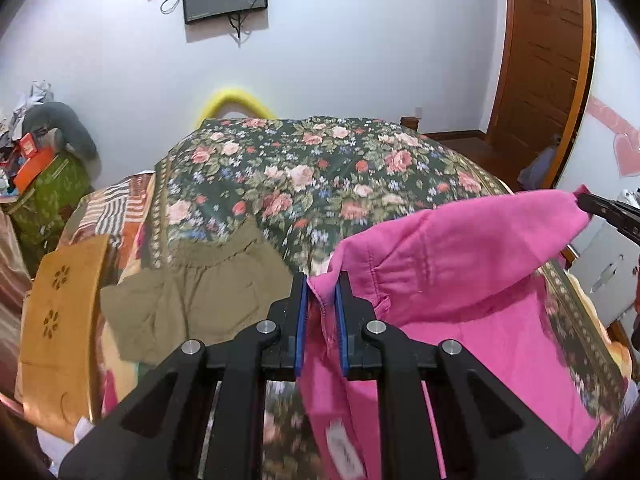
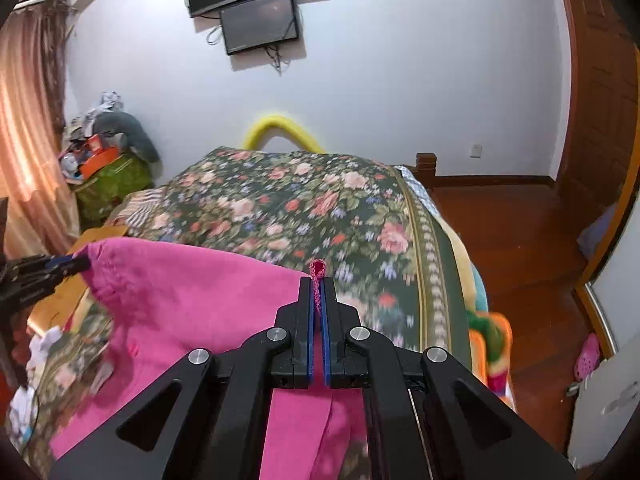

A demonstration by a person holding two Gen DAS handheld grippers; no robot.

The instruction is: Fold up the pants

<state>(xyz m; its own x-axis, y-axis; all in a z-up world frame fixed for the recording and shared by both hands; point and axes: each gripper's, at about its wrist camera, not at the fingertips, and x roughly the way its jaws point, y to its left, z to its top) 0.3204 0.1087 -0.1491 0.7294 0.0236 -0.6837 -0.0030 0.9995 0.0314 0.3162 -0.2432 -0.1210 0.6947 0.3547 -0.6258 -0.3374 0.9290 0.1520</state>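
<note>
The bright pink cotton pants [image 1: 460, 280] hang stretched between the two tools above a bed covered by a dark green quilt printed with pink roses [image 1: 320, 176]. In the left wrist view, the left gripper [image 1: 321, 280], black with blue pads, fills the lower centre of the frame and is clamped on a bunched edge of the pink fabric, which spills down and to the right from between the pads. The cloth rises to a corner at the right edge of that frame, where the right gripper [image 1: 588, 204] pinches it (only its black tip shows there).

In the right wrist view, the right gripper's jaws stand pressed together at lower centre on a thin fold of the pants, a small loop of hem poking out above the fingertips. The pink cloth sweeps away to the left of this frame, where the left gripper holds the far corner at the middle left edge.

An olive-green garment [image 1: 192, 300] lies crumpled on the quilt at centre left of the left wrist view, beside a tan wooden board with flower cut-outs [image 1: 60, 308]. Two dark wall-mounted screens [image 2: 256, 4] sit at upper centre, and a brown panelled wooden door [image 1: 540, 52] stands at upper right.
</note>
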